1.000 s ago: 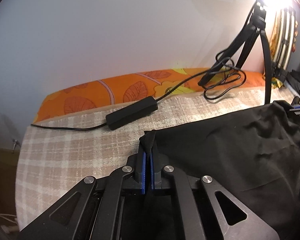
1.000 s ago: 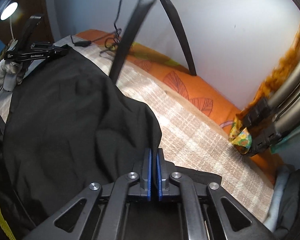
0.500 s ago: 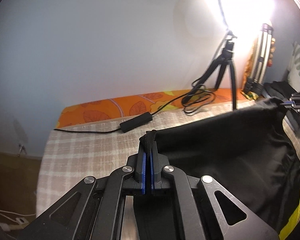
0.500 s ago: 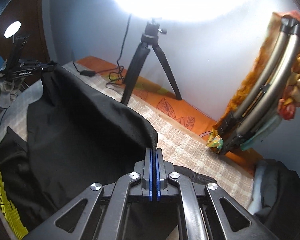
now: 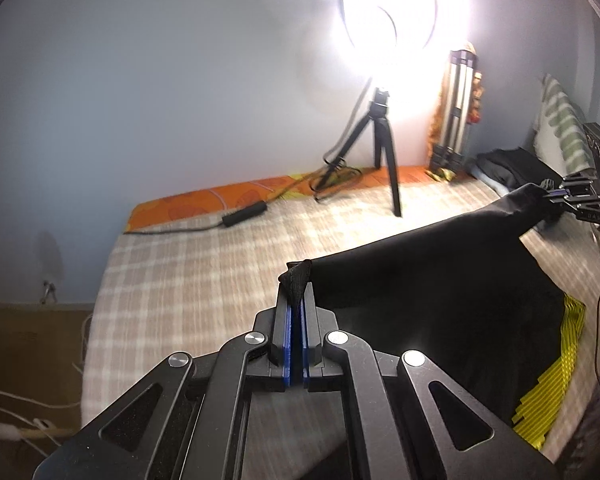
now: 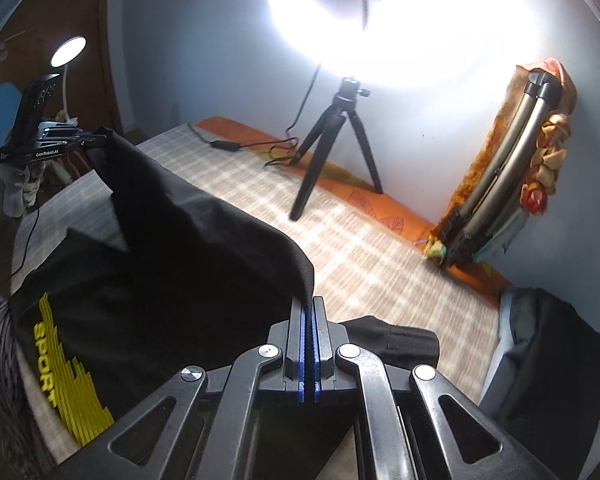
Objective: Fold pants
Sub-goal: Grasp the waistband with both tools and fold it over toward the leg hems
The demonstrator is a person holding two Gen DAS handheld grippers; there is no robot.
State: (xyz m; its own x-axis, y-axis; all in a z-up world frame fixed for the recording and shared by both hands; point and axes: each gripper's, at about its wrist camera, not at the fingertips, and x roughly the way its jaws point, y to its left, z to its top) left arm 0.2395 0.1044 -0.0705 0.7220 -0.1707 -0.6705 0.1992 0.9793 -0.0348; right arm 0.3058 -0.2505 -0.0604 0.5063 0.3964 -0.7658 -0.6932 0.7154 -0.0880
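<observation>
- Left wrist view: the left claw (image 5: 296,300) is clamped on a corner of the black pants (image 5: 440,280). A second ago that corner sat low over the bed (image 5: 204,264); now it rides higher, and far more of the wall and the ring light (image 5: 404,12) fills the frame. The right claw (image 5: 556,196) pinches the far corner at the right edge, so the held edge runs taut from near centre up to the right.
- Right wrist view: the right claw (image 6: 309,312) is closed on the cloth's hem, and the left claw (image 6: 100,136) grips the other end at upper left. The pants (image 6: 180,248) have come up off the bed (image 6: 380,256) and now hang as a sheet from the stretched edge, yellow lettering toward the bottom left.
- Judgement: the lift frees the cloth for a fold. Its long axis lies between the two claws, roughly level; the loose end drapes down toward the person.
</observation>
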